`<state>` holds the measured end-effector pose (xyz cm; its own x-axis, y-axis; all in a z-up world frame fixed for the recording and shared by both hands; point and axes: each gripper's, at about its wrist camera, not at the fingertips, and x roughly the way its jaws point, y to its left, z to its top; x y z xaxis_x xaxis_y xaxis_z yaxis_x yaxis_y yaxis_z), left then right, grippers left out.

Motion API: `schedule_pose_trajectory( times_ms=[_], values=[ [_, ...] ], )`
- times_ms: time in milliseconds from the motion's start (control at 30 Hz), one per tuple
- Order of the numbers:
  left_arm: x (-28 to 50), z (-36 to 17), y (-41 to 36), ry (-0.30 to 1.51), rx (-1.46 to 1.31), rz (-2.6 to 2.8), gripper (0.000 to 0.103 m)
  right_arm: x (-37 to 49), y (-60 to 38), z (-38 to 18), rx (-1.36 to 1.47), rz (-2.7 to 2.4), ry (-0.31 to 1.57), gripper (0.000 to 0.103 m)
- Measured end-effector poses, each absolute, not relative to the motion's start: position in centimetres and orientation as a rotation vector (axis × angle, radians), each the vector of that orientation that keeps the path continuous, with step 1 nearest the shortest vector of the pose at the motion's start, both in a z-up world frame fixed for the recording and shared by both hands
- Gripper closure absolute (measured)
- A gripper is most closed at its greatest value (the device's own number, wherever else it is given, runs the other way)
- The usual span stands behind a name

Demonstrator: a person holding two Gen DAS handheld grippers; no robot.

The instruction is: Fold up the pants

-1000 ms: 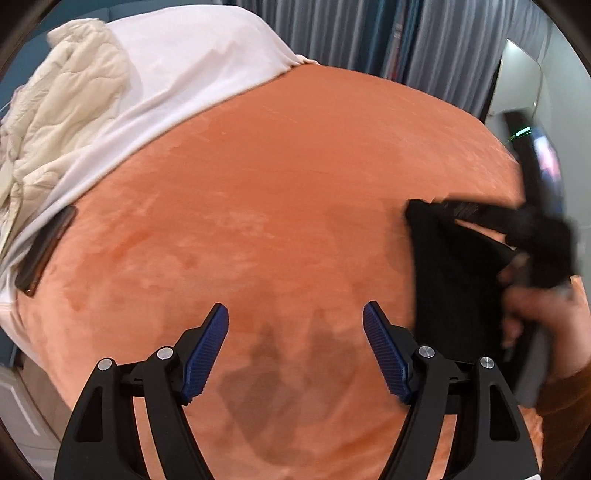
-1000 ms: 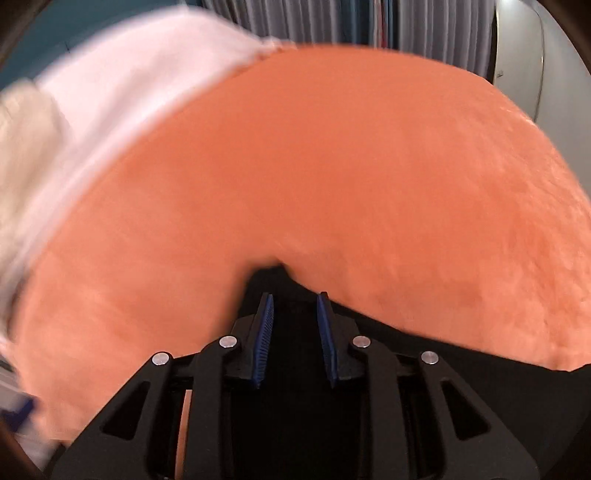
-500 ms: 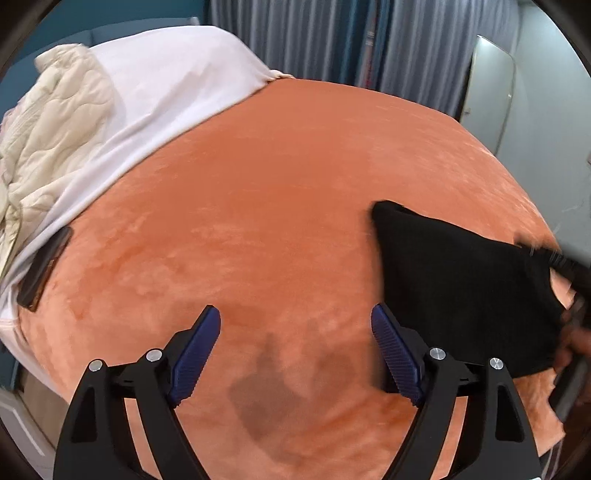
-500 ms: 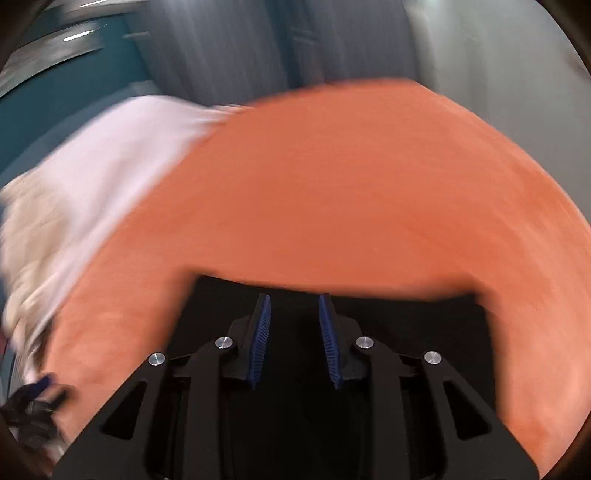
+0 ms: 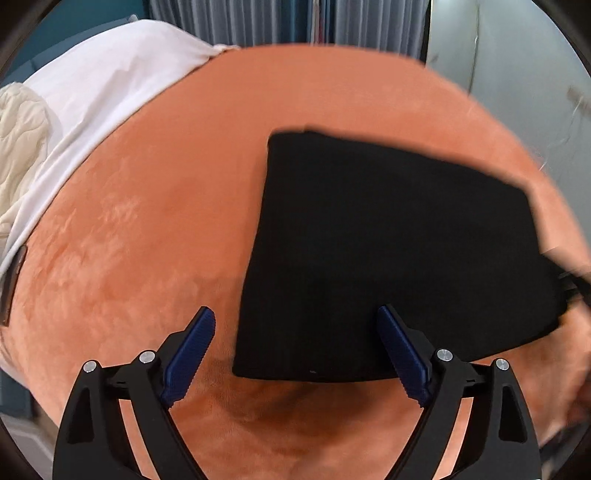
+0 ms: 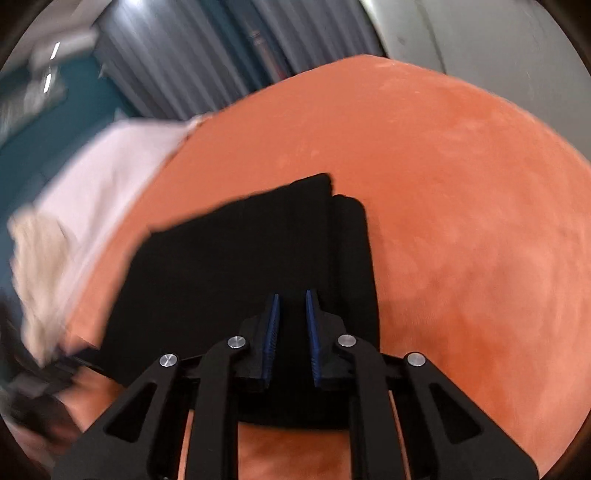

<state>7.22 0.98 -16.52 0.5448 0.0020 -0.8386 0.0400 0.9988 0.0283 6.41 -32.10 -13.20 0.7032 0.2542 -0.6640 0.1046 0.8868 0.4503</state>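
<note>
Two views give me different halves of this. From my left wrist I see the black pants [image 5: 399,251] lying as a flat folded block on the orange plush blanket [image 5: 155,206], right of centre, with my left tool [image 5: 295,354] spread wide above their near edge, its right pad [image 5: 402,350] over the cloth and its left pad over bare blanket, gripping nothing. A white sheet [image 5: 107,85] and a cream quilt [image 5: 18,140] sit at far left, grey curtains [image 5: 280,22] behind. The right tool shows there only as a dark blur at the right edge.

From my right wrist the pants [image 6: 229,266] reveal layered folds, one panel stepped beside another, which the left view hides. My right tool [image 6: 291,325] has its blue pads drawn close with black fabric between them, clamped on the pants' near edge. That view is smeared with motion blur.
</note>
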Motion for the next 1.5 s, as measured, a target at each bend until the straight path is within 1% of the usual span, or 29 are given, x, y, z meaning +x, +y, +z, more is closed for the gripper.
schedule_pose_trajectory(
  times_ms=[67,100,133,200,233,267,300,367,467,533,567,667,733,767,800,867,900,1000,1133,1233,1267,1333,1367,1400,1433,1500],
  values=[
    [7.0,-17.0,1.7,0.983,0.004,-0.031,0.012,4.6,-31.9,-10.8,0.491,0.126,0.730,0.085],
    [6.9,-17.0,2.1,0.985,-0.023,-0.016,0.008,3.6,-31.6,-9.8,0.441,0.157,0.718,0.085],
    [6.9,-17.1,2.4,0.988,-0.035,-0.009,0.006,3.3,-31.1,-9.6,0.387,0.166,0.729,0.085],
    [7.1,-17.5,2.6,0.998,-0.055,-0.010,0.005,2.6,-30.4,-11.6,0.249,0.122,0.809,0.090],
    [7.1,-17.6,2.5,1.002,-0.062,-0.012,0.005,2.8,-30.5,-13.5,0.191,0.091,0.860,0.088],
    [7.1,-17.7,2.6,1.005,-0.068,-0.011,0.005,2.5,-30.3,-14.1,0.225,0.104,0.830,0.076],
    [7.0,-17.7,2.7,1.003,-0.068,-0.010,0.005,2.2,-31.0,-14.2,0.274,0.097,0.834,0.073],
    [6.7,-17.4,2.7,0.995,-0.047,-0.007,0.005,1.5,-32.3,-13.4,0.381,0.094,0.834,0.072],
    [5.9,-16.4,2.7,0.982,-0.040,-0.003,0.006,-0.8,-31.2,-10.6,0.303,0.085,0.780,0.071],
    [5.0,-15.6,3.3,0.964,-0.051,-0.004,0.006,-2.9,-30.1,-10.2,0.314,0.160,0.789,0.071],
    [4.6,-15.3,3.4,0.954,-0.051,-0.003,0.006,-2.5,-29.4,-9.6,0.331,0.202,0.804,0.071],
    [3.5,-14.4,3.5,0.926,-0.029,0.016,0.006,-2.4,-28.0,-11.2,0.376,0.285,0.869,0.071],
    [3.3,-14.3,3.5,0.925,-0.018,0.014,0.006,-0.8,-26.5,-12.4,0.380,0.276,0.898,0.071],
    [3.2,-14.2,3.6,0.928,-0.012,0.015,0.006,-0.4,-26.3,-12.7,0.398,0.282,0.902,0.072],
    [3.0,-14.1,3.7,0.932,-0.007,0.016,0.006,0.3,-26.4,-13.1,0.431,0.295,0.907,0.082],
    [3.2,-14.2,4.3,0.933,-0.003,0.023,0.006,0.7,-26.1,-13.0,0.442,0.299,0.909,0.094],
    [3.1,-14.2,4.5,0.931,0.000,0.030,0.006,0.7,-26.3,-12.9,0.419,0.271,0.903,0.098],
    [3.2,-14.4,5.3,0.935,0.007,0.053,0.006,-0.7,-28.3,-13.0,0.369,0.145,0.899,0.099],
    [3.3,-15.1,5.9,0.960,-0.018,0.058,0.006,-3.9,-32.3,-12.3,0.413,0.027,0.884,0.099],
    [3.3,-15.6,5.6,0.971,-0.010,0.055,0.006,-4.7,-32.6,-9.8,0.392,0.037,0.849,0.097],
    [3.3,-15.7,5.4,0.970,-0.001,0.055,0.006,-4.4,-31.9,-9.0,0.372,0.049,0.832,0.093],
    [3.1,-15.7,5.0,0.969,0.018,0.054,0.006,-3.1,-30.0,-6.9,0.304,0.092,0.789,0.092],
    [3.0,-15.6,4.8,0.967,0.029,0.051,0.006,-2.7,-29.0,-6.8,0.284,0.103,0.780,0.088],
    [2.9,-15.5,4.7,0.964,0.036,0.050,0.006,-1.4,-28.0,-6.5,0.253,0.118,0.778,0.077],
    [2.6,-15.3,4.6,0.958,0.045,0.053,0.006,-0.2,-27.3,-6.6,0.235,0.119,0.779,0.073],
    [2.3,-15.0,4.8,0.947,0.063,0.063,0.006,2.2,-27.1,-8.0,0.234,0.101,0.816,0.073]
  ],
)
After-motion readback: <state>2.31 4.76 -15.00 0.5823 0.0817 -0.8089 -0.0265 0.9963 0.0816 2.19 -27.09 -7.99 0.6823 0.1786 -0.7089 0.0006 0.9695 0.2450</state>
